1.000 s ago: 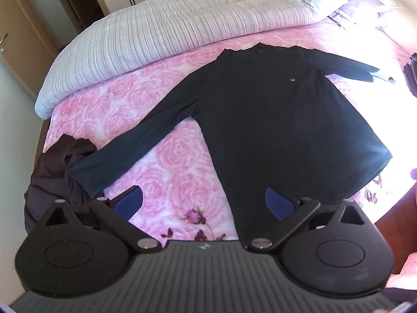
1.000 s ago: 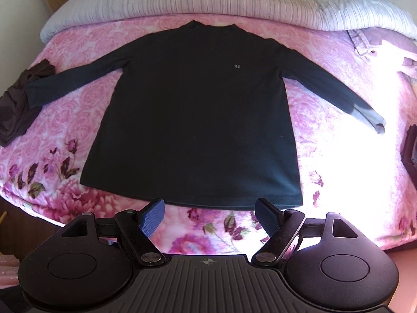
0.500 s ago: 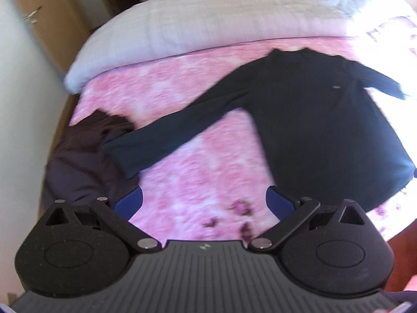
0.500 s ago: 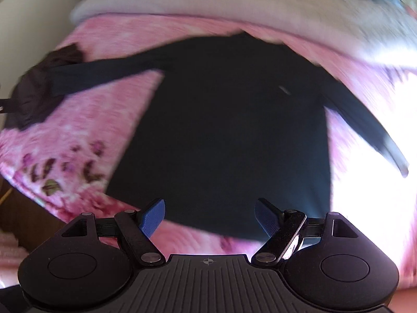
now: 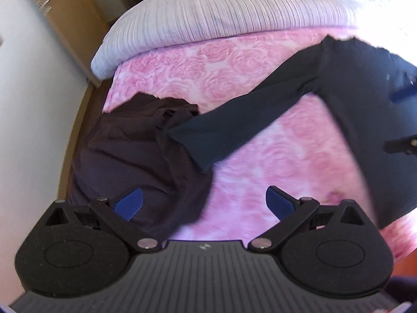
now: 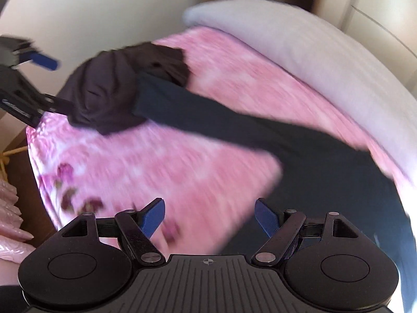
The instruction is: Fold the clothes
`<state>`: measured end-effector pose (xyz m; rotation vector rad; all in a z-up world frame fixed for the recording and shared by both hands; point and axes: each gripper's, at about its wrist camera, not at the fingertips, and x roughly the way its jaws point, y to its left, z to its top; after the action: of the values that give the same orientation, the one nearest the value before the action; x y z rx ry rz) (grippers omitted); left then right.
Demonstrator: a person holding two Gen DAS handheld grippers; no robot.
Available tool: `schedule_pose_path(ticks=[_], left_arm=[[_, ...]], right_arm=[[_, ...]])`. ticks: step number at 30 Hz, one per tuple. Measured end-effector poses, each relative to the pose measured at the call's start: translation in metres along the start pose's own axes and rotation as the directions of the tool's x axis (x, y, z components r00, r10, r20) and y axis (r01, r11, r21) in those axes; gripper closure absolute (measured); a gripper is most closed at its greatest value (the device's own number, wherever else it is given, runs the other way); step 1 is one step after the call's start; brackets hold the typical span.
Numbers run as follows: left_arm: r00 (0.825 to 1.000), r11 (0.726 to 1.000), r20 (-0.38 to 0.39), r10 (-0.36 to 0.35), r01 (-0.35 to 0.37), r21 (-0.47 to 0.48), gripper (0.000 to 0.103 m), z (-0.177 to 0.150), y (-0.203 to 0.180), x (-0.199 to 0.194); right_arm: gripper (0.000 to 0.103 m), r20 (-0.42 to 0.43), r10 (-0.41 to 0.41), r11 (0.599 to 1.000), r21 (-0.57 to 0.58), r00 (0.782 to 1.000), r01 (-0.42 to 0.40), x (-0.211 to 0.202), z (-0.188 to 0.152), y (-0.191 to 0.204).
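Note:
A dark long-sleeved shirt (image 5: 365,99) lies flat on the pink rose-patterned bed (image 5: 208,60). Its left sleeve (image 5: 234,120) stretches toward a crumpled dark brown garment (image 5: 125,151), and the cuff touches that garment. My left gripper (image 5: 203,203) is open and empty, hovering above the brown garment's edge, short of the cuff. In the right wrist view the sleeve (image 6: 208,114) and brown garment (image 6: 109,88) show blurred. My right gripper (image 6: 209,216) is open and empty above the bedspread, near the shirt's lower left side (image 6: 338,195). The left gripper (image 6: 23,83) shows at that view's left edge.
A pale striped duvet (image 5: 234,13) is bunched along the far side of the bed. A wall (image 5: 31,104) and wooden cupboard (image 5: 65,13) stand left of the bed. The bed's left edge (image 6: 34,156) drops to the floor. The right gripper (image 5: 401,143) shows at the left view's right edge.
Both grippers have swung left, from facing the shirt's body to facing its left sleeve and the brown garment. Both stayed open. The shirt has not moved.

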<state>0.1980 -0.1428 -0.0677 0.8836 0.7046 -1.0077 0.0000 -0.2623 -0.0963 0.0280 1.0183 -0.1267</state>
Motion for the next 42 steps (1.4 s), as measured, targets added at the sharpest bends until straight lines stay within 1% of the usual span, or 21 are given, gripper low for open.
schedule_pose_path(ticks=[3,4,5,7,8,11,13,15,16,20,21,23,25,28,31,34,37,39,40,41,42], left_arm=[[0.999,0.989,0.034,0.039,-0.043,0.142,0.004,-0.01,0.024,0.032],[0.998,0.979,0.048,0.052,-0.06,0.193,0.004,-0.013,0.031,0.043],[0.997,0.976,0.049,0.055,-0.064,0.207,0.004,-0.016,0.04,0.054],[0.998,0.977,0.041,0.052,-0.059,0.203,0.004,-0.022,0.059,0.075],[0.998,0.981,0.037,0.049,-0.055,0.188,0.004,-0.025,0.067,0.084],[0.999,0.99,0.025,0.043,-0.046,0.13,0.004,-0.031,0.086,0.102],[0.999,0.994,0.013,0.035,-0.036,0.099,0.004,-0.037,0.094,0.11],[1.0,0.997,0.002,0.027,-0.027,0.07,0.004,-0.042,0.099,0.116],[1.0,0.998,-0.003,0.023,-0.022,0.057,0.004,-0.045,0.1,0.118],[1.0,0.999,-0.028,0.008,-0.007,0.032,0.004,-0.051,0.103,0.127],[1.0,1.0,-0.03,0.002,-0.001,0.03,0.004,-0.052,0.102,0.127],[0.999,1.0,-0.032,-0.009,0.01,0.03,0.004,-0.053,0.101,0.126],[0.999,0.999,-0.035,-0.019,0.02,0.03,0.004,-0.053,0.096,0.124],[0.999,0.999,-0.03,-0.033,0.034,0.031,0.004,-0.048,0.087,0.12],[0.999,0.998,-0.009,-0.052,0.052,0.037,0.004,-0.035,0.074,0.116],[0.996,0.994,0.013,-0.086,0.085,0.064,0.004,-0.016,0.053,0.115],[0.992,0.986,0.037,-0.123,0.118,0.117,0.004,0.01,0.02,0.116],[0.987,0.977,0.059,-0.151,0.14,0.161,0.004,0.03,-0.009,0.117],[0.984,0.972,0.073,-0.165,0.15,0.183,0.004,0.041,-0.027,0.115],[0.98,0.966,0.086,-0.179,0.158,0.205,0.004,0.052,-0.044,0.114],[0.976,0.961,0.099,-0.192,0.167,0.223,0.004,0.063,-0.06,0.113]], right_arm=[[0.024,0.033,0.043,0.995,-0.092,0.999,-0.04,0.058,0.033,0.03],[0.026,0.045,0.055,0.99,-0.132,0.997,-0.049,0.078,0.043,0.042],[0.032,0.053,0.065,0.983,-0.178,0.996,-0.055,0.098,0.052,0.053],[0.041,0.071,0.073,0.96,-0.275,0.995,-0.051,0.137,0.064,0.074],[0.044,0.08,0.075,0.947,-0.317,0.994,-0.046,0.154,0.068,0.084],[0.046,0.089,0.079,0.917,-0.398,0.993,-0.037,0.199,0.077,0.103],[0.046,0.08,0.098,0.915,-0.398,0.992,-0.058,0.221,0.083,0.109],[0.046,0.069,0.109,0.925,-0.374,0.992,-0.075,0.241,0.091,0.11],[0.046,0.069,0.105,0.924,-0.375,0.992,-0.072,0.248,0.092,0.113],[0.046,0.054,0.037,0.905,-0.425,0.998,-0.011,0.275,0.094,0.123],[0.05,0.052,0.021,0.901,-0.434,0.998,0.004,0.278,0.094,0.122],[0.077,0.055,-0.001,0.898,-0.439,0.999,0.025,0.277,0.095,0.118],[0.091,0.074,-0.007,0.906,-0.421,0.997,0.038,0.266,0.096,0.111],[0.093,0.107,0.001,0.935,-0.353,0.994,0.037,0.24,0.1,0.097],[0.093,0.131,0.029,0.977,-0.215,0.991,0.0,0.211,0.106,0.069],[0.093,0.186,0.024,0.999,-0.041,0.982,-0.017,0.178,0.109,0.018],[0.093,0.253,-0.036,0.992,0.123,0.967,0.005,0.142,0.107,-0.057],[0.093,0.304,-0.093,0.976,0.215,0.948,0.026,0.111,0.099,-0.116],[0.093,0.333,-0.136,0.964,0.26,0.933,0.048,0.093,0.091,-0.146],[0.093,0.363,-0.19,0.948,0.308,0.912,0.075,0.074,0.08,-0.177],[0.093,0.388,-0.258,0.924,0.368,0.885,0.108,0.051,0.066,-0.207]])
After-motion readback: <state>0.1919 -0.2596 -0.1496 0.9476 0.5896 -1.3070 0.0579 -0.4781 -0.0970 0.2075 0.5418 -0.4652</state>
